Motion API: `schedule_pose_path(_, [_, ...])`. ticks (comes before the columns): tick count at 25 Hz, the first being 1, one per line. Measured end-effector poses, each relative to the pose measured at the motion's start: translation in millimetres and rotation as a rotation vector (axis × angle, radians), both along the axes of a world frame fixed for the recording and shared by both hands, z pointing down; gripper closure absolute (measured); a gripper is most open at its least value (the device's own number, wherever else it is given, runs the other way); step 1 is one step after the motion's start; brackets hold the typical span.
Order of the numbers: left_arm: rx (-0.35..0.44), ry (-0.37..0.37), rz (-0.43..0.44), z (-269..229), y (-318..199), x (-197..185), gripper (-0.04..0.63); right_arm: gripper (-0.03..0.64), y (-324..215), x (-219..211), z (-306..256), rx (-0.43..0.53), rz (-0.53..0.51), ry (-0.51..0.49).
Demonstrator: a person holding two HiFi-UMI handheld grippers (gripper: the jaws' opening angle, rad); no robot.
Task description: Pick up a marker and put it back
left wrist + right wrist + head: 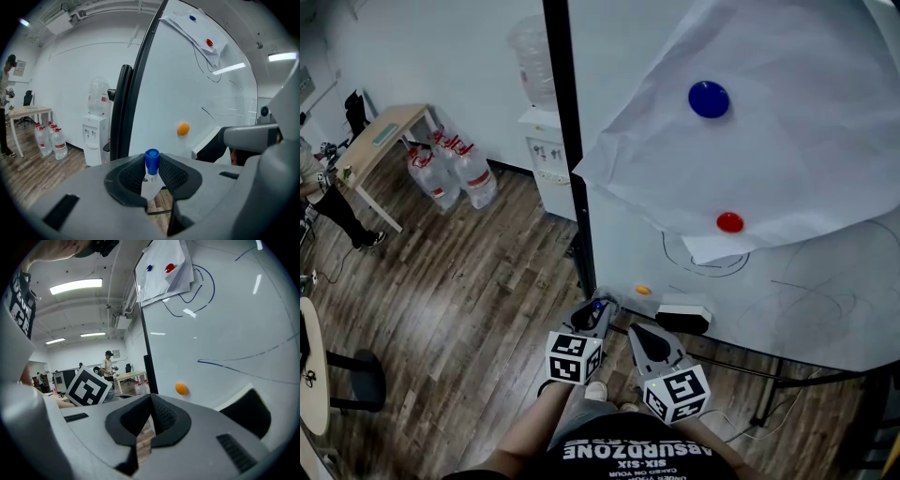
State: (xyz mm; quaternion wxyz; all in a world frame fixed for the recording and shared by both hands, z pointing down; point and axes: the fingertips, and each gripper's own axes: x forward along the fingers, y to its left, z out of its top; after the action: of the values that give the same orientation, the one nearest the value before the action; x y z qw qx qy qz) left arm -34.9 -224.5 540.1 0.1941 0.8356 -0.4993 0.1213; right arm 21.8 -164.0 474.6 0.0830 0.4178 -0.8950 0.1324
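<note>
Marker (150, 177) with blue cap is clamped between the left gripper (593, 317) jaws, pads pressing on its white barrel, cap end poking out past the tips. Left gripper is low in front of the whiteboard (825, 309), near the black post (567, 141) at its left edge. Right gripper (151, 398) is just beside it, jaws closed tip to tip, nothing between them. Orange magnet (643, 291) and eraser (684, 316) are on the board just ahead of the grippers. Higher up, a paper sheet (787, 141) carries a blue magnet (709, 98) and a red magnet (729, 222). Wood floor (487, 309) lies below
</note>
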Motion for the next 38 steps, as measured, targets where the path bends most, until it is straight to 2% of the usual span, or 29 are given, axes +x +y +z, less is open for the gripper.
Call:
schedule_pose_path(5, [-0.022,-0.066,0.021,9.3,4.1,2.5,0.508,0.62,-0.4,0.0,-0.2,0.0,-0.002,-0.002])
schedule_pose_path(19, [-0.022,-0.121,-0.019,11.5,2.6,-2.3,0.469,0.62,5.0,3.6,-2.9,0.005,-0.012,-0.004])
schedule_pose_path(38, [-0.003,-0.244,-0.081,9.8,-6.2,-23.0,0.397,0.62,26.8,12.4,-11.2,0.029,-0.018,-0.007])
